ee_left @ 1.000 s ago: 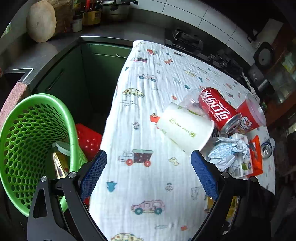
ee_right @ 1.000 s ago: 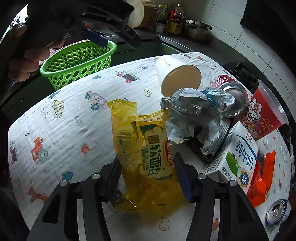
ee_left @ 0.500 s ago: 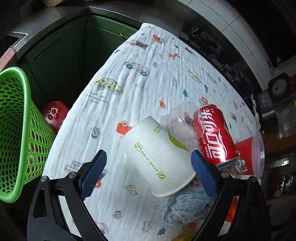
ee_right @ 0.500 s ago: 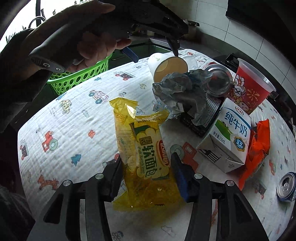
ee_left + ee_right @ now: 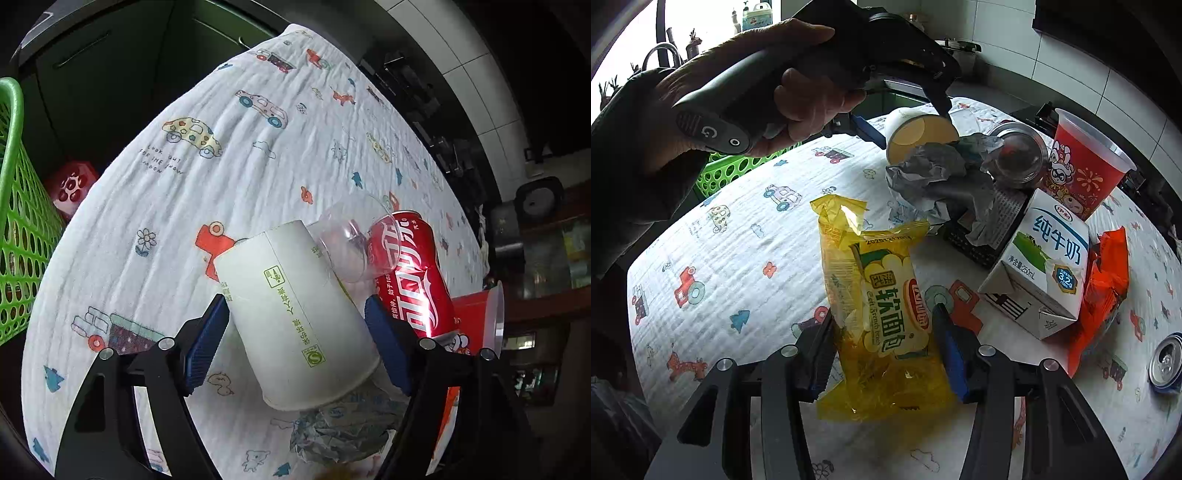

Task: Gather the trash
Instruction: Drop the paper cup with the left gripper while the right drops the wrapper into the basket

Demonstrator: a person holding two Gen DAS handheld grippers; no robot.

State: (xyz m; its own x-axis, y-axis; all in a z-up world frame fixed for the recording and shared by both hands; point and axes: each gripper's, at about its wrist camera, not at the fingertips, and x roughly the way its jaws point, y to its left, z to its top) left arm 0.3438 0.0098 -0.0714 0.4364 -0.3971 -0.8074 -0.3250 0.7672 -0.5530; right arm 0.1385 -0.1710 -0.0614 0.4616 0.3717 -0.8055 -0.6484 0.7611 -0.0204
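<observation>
In the right wrist view, low in the frame, the right claw [image 5: 882,343] holds a yellow bread wrapper [image 5: 875,295] between narrow jaws, the pads pressing its crinkled sides. The grip sits at the wrapper's lower half, likely because the flat film gives nothing else to pinch, and the upper end stands free toward the middle of the frame. Just right of it a milk carton [image 5: 1045,266] lies tilted on the worktop [image 5: 738,236], with an orange wrapper [image 5: 1104,284] against its right side and a small can [image 5: 1167,362] at the right edge. Beyond them a crumpled paper [image 5: 942,177] rests on the heap, touching a white paper cup [image 5: 919,134] that lies on its side at upper centre.

In the left wrist view the left claw [image 5: 295,339] straddles that cup [image 5: 295,314] at lower centre. Its jaws have just been closing, the cup between them, and now stand about as wide as the cup; the blue pads look to be at its walls, though a firm squeeze cannot be told. Taking it across the body suits a thin cup that would crush if seized at the rim. Beside it, to the right, a clear plastic cup [image 5: 343,247] leans on a red cola can [image 5: 410,277], and a red cup [image 5: 480,317] lies beyond. The green basket [image 5: 14,221], at the left edge beside the worktop, is presumably where the trash goes.
</observation>
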